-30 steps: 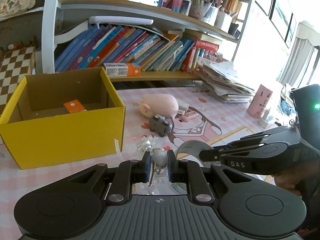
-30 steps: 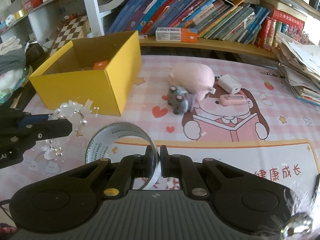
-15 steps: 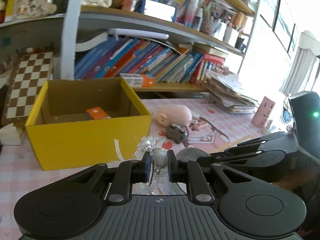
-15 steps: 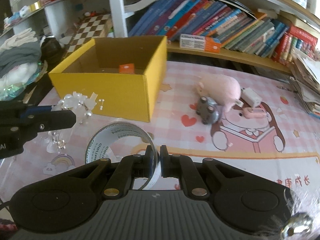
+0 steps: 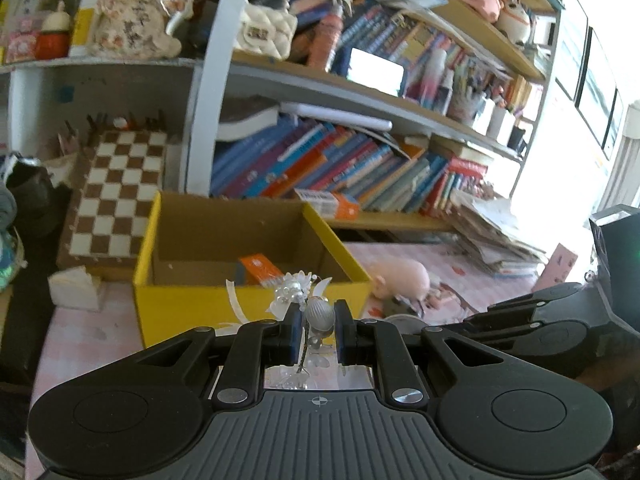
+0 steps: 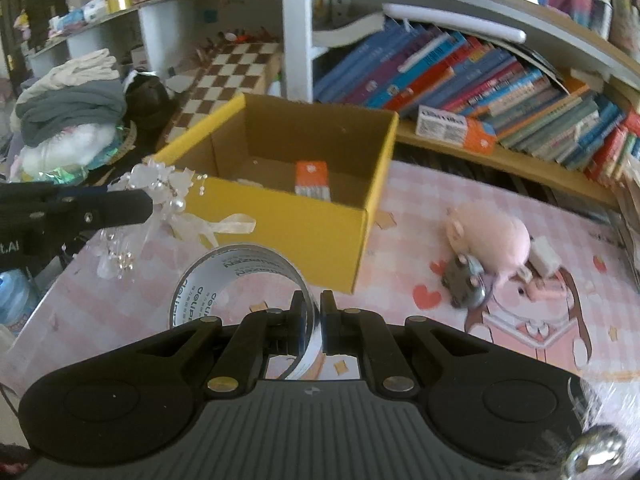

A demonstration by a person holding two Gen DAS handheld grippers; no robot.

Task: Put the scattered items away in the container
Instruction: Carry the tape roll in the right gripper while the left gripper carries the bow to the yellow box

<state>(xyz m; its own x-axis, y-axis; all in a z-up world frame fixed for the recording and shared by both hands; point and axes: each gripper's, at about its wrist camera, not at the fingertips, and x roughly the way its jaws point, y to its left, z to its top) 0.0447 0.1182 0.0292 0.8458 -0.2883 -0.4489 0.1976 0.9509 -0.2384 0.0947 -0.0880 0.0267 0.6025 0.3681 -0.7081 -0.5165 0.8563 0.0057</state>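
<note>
Pearl hairpiece [image 5: 298, 294] pinched in left claw [image 5: 316, 334]; right claw [image 6: 314, 330] pinching tape roll [image 6: 240, 276].

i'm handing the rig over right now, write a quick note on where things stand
Left gripper: shut on the pearl hair ornament, held up near the yellow box.
Right gripper: shut on the tape roll, held in front of the box.
Done: an orange packet lies in the box.
Left: drop both held items in, then fetch the pink plush pig, grey toy car, white charger and small pink gadget from the table.
</note>
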